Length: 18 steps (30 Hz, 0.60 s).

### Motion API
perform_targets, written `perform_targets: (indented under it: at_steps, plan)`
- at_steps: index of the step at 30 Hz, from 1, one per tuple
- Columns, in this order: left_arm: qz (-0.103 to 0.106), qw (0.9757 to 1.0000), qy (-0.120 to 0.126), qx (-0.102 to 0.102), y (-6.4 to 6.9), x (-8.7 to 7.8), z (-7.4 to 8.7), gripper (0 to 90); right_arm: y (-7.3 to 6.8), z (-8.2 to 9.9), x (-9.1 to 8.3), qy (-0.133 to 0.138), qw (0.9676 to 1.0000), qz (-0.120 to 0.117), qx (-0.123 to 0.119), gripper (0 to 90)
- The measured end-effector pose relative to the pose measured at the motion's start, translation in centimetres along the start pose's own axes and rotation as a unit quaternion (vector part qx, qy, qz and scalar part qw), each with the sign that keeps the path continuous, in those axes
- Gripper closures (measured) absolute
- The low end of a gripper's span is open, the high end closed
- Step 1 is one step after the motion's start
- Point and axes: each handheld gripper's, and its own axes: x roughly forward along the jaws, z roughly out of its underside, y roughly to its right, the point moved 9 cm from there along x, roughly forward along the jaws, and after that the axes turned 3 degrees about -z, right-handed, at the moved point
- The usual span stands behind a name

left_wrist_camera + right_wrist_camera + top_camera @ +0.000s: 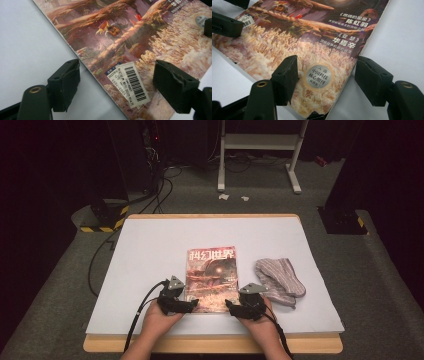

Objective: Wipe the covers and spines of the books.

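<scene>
Glossy magazine (211,277) lies between both open grippers' jaws.

magazine (140,37) top: cut off by the upper edge in both gripper views
barcode sticker (132,83) digits: too blurred to read
striped cloth (279,281), right of magazine: kind of garment cannot be told
forearms below magazine: cut off by the high view's bottom edge

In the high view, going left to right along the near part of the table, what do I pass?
left gripper → magazine → right gripper → striped grey cloth
</scene>
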Motion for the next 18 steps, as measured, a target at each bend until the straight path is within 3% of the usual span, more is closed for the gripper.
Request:
perform_targets:
  at_steps: [9,18]
  plan:
    - [-0.004,0.9999,0.0,-0.011,0.35,0.17,-0.22,27.1,-0.11,0.2,-0.07,-0.002,1.0,-0.002,0.006,35.7]
    - [0.007,0.9999,0.011,-0.002,0.35,0.15,-0.02,25.4,-0.11,0.1,-0.02,-0.011,0.9999,-0.002,0.002,35.9]
